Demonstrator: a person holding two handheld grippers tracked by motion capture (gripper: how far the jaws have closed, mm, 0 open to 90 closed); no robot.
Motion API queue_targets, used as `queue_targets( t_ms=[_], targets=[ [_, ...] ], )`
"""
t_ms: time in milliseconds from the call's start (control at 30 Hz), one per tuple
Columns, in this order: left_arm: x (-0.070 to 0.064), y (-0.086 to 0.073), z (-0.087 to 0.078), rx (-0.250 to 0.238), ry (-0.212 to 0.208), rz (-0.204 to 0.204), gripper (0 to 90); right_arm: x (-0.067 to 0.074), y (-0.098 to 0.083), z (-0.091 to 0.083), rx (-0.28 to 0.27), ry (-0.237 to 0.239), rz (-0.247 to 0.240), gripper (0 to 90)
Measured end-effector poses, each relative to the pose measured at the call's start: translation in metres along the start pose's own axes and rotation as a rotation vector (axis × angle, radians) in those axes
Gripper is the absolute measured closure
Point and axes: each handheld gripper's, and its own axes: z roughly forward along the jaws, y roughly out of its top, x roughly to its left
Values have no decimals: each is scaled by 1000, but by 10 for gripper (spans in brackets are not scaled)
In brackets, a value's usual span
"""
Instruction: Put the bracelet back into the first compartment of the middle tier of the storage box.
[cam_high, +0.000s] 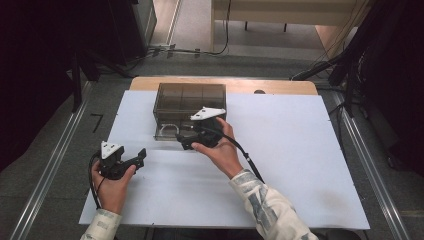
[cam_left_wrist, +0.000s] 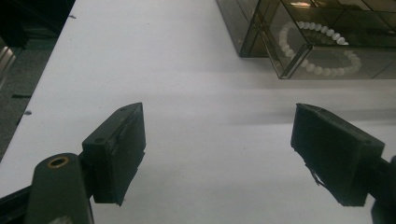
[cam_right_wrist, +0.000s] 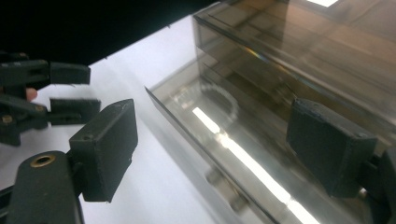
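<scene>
Both grippers released: right gripper (cam_high: 184, 141) at the pulled-out drawer (cam_high: 167, 131) of my smoked box (cam_high: 189, 98), left gripper (cam_high: 136, 159) idle at eight o'clock.
Bead bracelet (cam_left_wrist: 322, 51) lies inside the drawer; white table (cam_high: 300, 150), dark cabling at twelve.

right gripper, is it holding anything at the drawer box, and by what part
Nothing is held. The right gripper has open jaws with only air between them, just in front of the smoky drawer holding the bead bracelet. The left gripper is open too.
</scene>
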Motion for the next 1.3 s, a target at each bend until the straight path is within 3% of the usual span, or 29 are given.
queue_targets(
  t_ms=[567, 667, 833, 1100, 1300],
  targets=[
    [0, -1, 1, 9, 13, 5, 187, -41, -43, -50, -1, -119, 32, 130],
    [-1, -1, 1, 8, 14, 4, 187, -56, -55, -63, -5, -158, 57, 130],
    [-2, -1, 3, 12, 16, 8, 187, -68, -68, -76, 2, -191, 77, 129],
    [-2, -1, 3, 13, 21, 7, 187, -94, -98, -105, -6, -282, 131, 130],
    [-2, -1, 2, 14, 23, 3, 187, -107, -116, -121, -1, -317, 168, 130]
  ],
)
